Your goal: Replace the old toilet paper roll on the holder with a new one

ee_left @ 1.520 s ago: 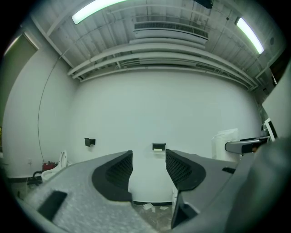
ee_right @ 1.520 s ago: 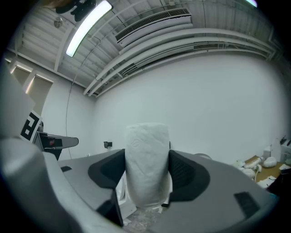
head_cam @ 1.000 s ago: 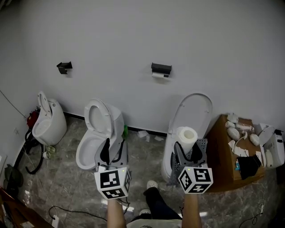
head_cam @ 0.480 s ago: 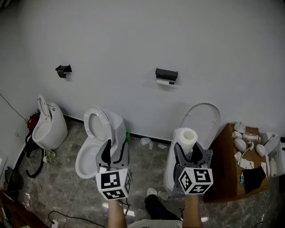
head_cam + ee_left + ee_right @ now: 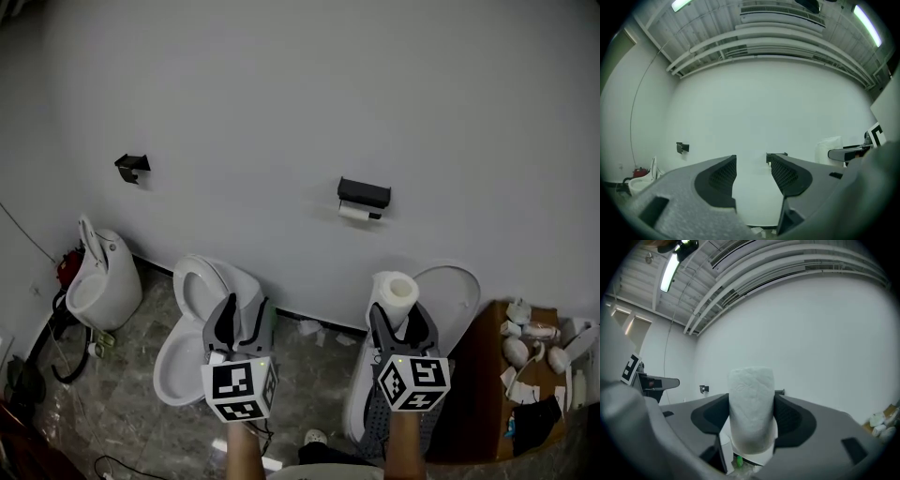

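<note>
A black holder is fixed to the white wall, with a thin, nearly used-up roll under it. My right gripper is shut on a full white toilet paper roll held upright, below and slightly right of the holder. In the right gripper view the new roll fills the gap between the jaws and hides most of the holder. My left gripper stands open and empty, to the left. Its own view shows the holder far ahead between the jaws.
A second black bracket hangs on the wall at left. Three white toilets stand along the wall: one at far left, one under my left gripper, one under my right. A brown table with clutter is at right.
Both grippers have risen and moved closer to the wall, the right one carrying the new roll up nearer the holder. The view has tilted upward, so the floor and table show less.
</note>
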`<state>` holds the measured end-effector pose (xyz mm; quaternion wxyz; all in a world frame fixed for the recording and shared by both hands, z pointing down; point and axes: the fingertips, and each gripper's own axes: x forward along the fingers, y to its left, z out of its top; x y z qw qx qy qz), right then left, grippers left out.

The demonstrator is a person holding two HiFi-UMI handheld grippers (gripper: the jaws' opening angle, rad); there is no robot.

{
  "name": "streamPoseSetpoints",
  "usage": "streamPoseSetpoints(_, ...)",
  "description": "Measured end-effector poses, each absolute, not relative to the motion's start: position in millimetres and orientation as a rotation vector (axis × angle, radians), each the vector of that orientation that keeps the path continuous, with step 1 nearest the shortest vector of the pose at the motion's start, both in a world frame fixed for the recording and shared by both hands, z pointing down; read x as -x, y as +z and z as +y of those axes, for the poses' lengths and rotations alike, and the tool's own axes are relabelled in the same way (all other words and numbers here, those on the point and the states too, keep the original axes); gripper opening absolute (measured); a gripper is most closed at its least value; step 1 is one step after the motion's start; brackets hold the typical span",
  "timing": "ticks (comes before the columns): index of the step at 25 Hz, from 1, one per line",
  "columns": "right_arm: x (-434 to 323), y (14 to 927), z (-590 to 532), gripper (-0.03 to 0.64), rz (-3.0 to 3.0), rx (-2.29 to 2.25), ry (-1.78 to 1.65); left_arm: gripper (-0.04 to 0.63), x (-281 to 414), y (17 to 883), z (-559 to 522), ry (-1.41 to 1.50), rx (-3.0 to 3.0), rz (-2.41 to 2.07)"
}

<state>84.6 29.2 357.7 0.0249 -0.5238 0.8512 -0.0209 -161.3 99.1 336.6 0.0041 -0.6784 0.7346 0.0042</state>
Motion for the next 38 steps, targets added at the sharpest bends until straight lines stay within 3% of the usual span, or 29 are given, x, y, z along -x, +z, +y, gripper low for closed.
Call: streamPoseSetpoints(38, -97, 367, -261, 0.279, 2.373, 2.007, -0.067, 0.212, 162, 349, -265, -0.073, 2.429, 1.973)
